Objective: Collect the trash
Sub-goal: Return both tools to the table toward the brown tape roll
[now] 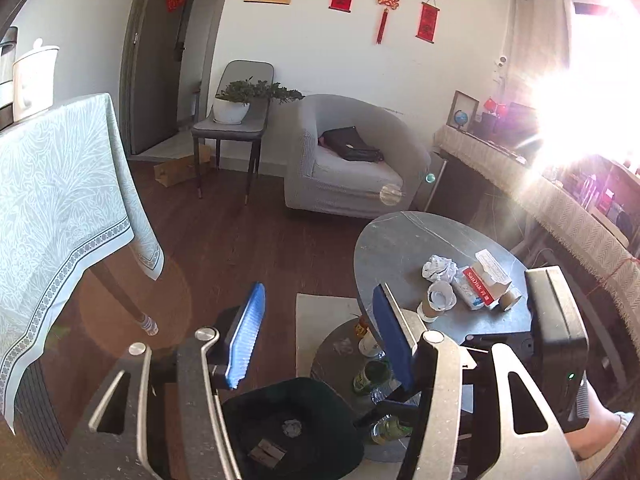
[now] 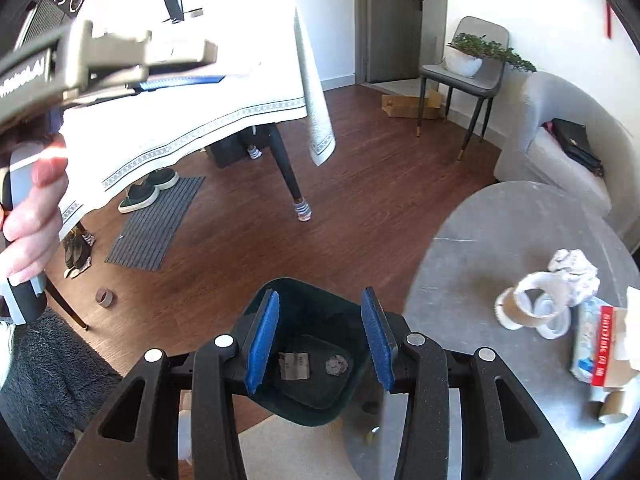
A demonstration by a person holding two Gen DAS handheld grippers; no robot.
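Observation:
A dark green bin (image 2: 308, 364) stands on the floor beside a round grey table (image 2: 480, 260). A flat cardboard scrap (image 2: 295, 365) and a small grey wad (image 2: 336, 365) lie in the bin. My right gripper (image 2: 320, 340) is open and empty right above the bin. My left gripper (image 1: 316, 336) is open and empty, held above the bin (image 1: 292, 428). On the table (image 1: 400, 240) lie a crumpled white paper (image 1: 439, 268), a torn paper cup (image 1: 436, 302), a red and white box (image 1: 482, 284) and a cardboard tube (image 1: 509, 299).
A dining table with a pale cloth (image 1: 60, 208) stands to the left. A grey armchair (image 1: 344, 160) and a chair with a potted plant (image 1: 236, 116) stand at the far wall. Bottles (image 1: 372, 376) sit on a lower shelf. A tape roll (image 2: 105, 297) lies on the floor.

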